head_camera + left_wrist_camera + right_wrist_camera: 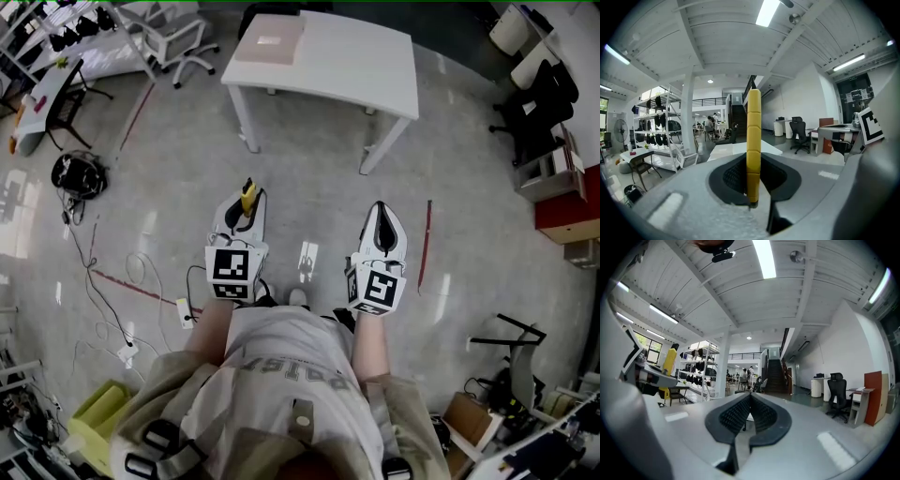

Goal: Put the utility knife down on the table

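Short of the white table (347,56), left claw (243,212) clamps utility knife (753,140), right claw (381,216) closed.

Yellow utility knife (247,195) clamped in left gripper (246,214); right gripper (380,214) beside it, jaws together; white table (356,66) ahead, well apart.

A pale pinkish flat board (270,42) is being carried near one corner of a white rectangular table (361,66), which is being borne by a glossy grey floor (309,178).
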